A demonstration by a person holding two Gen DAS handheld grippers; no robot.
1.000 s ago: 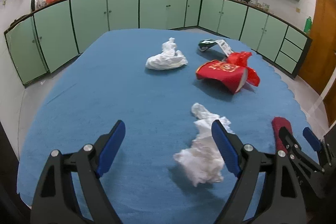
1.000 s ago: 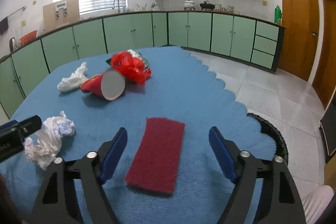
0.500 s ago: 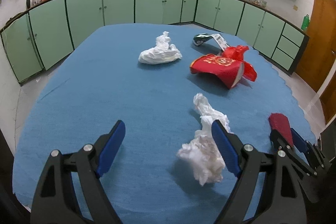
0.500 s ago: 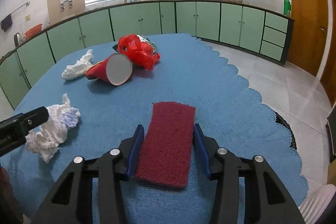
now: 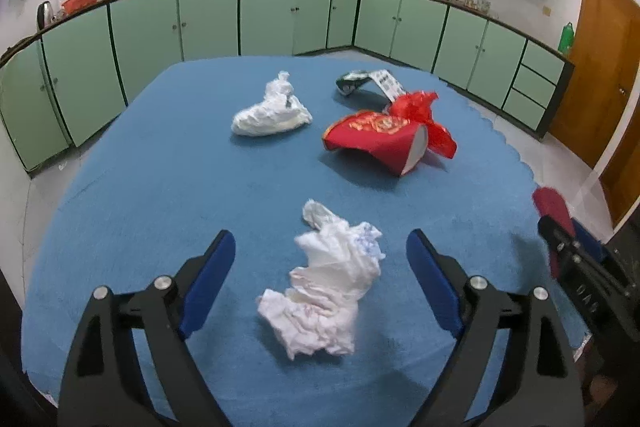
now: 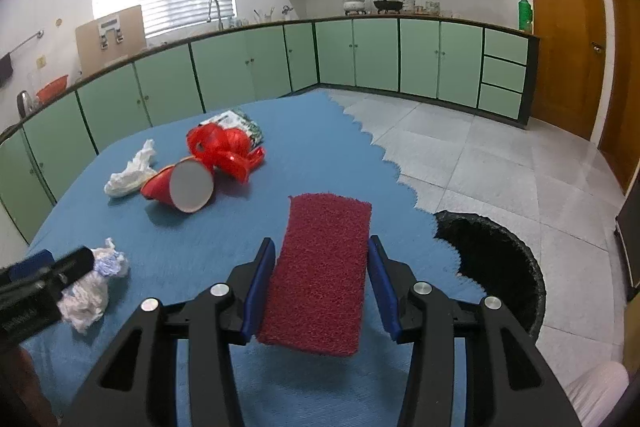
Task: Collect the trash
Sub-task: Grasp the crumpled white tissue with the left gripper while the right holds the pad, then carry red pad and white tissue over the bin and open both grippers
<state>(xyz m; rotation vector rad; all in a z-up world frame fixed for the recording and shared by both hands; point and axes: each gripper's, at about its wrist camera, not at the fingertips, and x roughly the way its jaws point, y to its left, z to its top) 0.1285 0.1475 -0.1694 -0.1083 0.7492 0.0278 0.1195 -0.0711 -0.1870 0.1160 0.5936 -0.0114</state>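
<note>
The left gripper (image 5: 320, 259) is hanging spread wide around a crumpled white tissue (image 5: 326, 283) lying on the blue tablecloth (image 5: 160, 187). The right gripper (image 6: 322, 263) is pinching a red scouring pad (image 6: 320, 267), holding it raised off the cloth, near the black trash bin (image 6: 500, 267).

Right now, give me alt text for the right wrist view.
The right gripper clamps a red scouring pad, lifted above the blue table. A black bin sits just right; a red cup lies left.
</note>
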